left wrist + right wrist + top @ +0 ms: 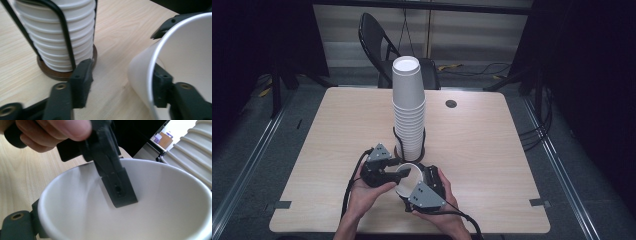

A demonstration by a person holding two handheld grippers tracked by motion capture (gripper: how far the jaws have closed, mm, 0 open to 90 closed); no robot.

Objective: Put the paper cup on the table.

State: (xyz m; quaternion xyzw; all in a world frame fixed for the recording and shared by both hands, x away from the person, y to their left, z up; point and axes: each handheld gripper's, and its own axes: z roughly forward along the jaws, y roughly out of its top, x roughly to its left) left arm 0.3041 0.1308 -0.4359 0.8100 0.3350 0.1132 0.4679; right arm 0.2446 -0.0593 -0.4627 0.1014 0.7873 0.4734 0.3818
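Right now a single white paper cup (408,176) lies near the front edge of the pale wooden table (492,150), held between the 2 grippers close to the person's hands. The left gripper (394,172) comes at it from the left, and its 2 black jaws stand apart across the rim of the cup: in the left gripper view one jaw is inside the mouth of the cup against the inner wall, while the other is outside, clear of the cup's wall with bare table between them. So the left jaws are parted and not pinching the cup wall.

In the right gripper view the cup (140,205) faces the camera mouth-on, with the left gripper's black jaw reaching down into it and the person's left hand (47,132) above. The right gripper (424,187) sits at the cup's right side in the high view, and part of 1 of its jaws shows at the lower left of its own view, right against the outside of the cup. Whether the right jaws press on the cup, I cannot tell, since the cup covers them.

Just behind the single cup stands a tall stack of white paper cups (408,107) in a black wire holder with a round brown base (66,72). Beyond the table stands a black folding chair (377,45).
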